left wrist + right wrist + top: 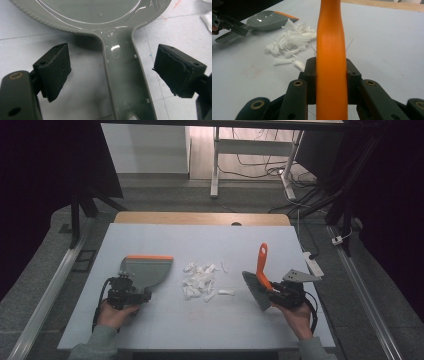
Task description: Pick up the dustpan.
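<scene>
A grey dustpan (pixel 146 268) with an orange lip lies on the left of the table, its handle (pixel 125 82) pointing toward me. My left gripper (pixel 129 292) (pixel 111 72) hovers over that handle, open, a pad on either side and clear of it. A pile of white paper scraps (pixel 201 281) (pixel 289 40) lies mid-table. On the right, my right gripper (pixel 276 293) (pixel 331 75) is shut on the orange handle (pixel 330 50) of a hand brush (pixel 256 287), whose grey bristles sit just right of the scraps.
The pale table top (pixel 200 320) ends at a wooden strip (pixel 200 218) along the far edge. A white power strip (pixel 313 263) lies at the table's right edge. Beyond stand table legs and cables on a grey floor.
</scene>
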`<state>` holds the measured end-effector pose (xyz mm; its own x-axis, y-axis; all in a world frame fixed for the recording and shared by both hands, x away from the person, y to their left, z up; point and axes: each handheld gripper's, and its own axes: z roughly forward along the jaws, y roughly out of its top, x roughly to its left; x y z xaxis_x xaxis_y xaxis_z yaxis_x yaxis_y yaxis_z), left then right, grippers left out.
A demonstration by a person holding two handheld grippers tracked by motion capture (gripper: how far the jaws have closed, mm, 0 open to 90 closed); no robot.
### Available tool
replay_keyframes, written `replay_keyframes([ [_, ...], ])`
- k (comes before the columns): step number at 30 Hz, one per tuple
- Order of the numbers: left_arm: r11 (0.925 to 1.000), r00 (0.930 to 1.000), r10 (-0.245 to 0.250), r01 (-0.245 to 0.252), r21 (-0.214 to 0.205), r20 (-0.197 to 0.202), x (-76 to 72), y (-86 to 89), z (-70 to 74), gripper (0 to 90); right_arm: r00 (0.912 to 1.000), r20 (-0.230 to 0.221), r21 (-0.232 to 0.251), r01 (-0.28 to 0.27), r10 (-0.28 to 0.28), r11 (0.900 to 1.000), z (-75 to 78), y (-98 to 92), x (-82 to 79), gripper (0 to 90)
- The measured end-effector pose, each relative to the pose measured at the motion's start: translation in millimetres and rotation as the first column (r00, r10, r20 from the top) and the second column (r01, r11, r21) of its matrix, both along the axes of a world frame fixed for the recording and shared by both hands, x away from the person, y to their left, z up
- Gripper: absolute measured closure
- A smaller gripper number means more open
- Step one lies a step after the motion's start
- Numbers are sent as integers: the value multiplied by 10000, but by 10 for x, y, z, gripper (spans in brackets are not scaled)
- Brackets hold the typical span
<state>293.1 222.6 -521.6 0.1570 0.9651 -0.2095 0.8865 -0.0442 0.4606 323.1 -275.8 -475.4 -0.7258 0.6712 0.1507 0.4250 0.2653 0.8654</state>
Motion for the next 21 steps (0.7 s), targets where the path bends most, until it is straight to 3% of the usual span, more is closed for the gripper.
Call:
replay_keyframes([
  [6,9999,9999,77,-77,-87,-79,18,-7,-38,195,10000,-7,12,14,-14,10000,-7,3,0,699],
  [21,9989,9995,315,-313,-336,33,19,21,-40,408,10000,-22,-47,-23,23,10000,-14,15,1,699],
])
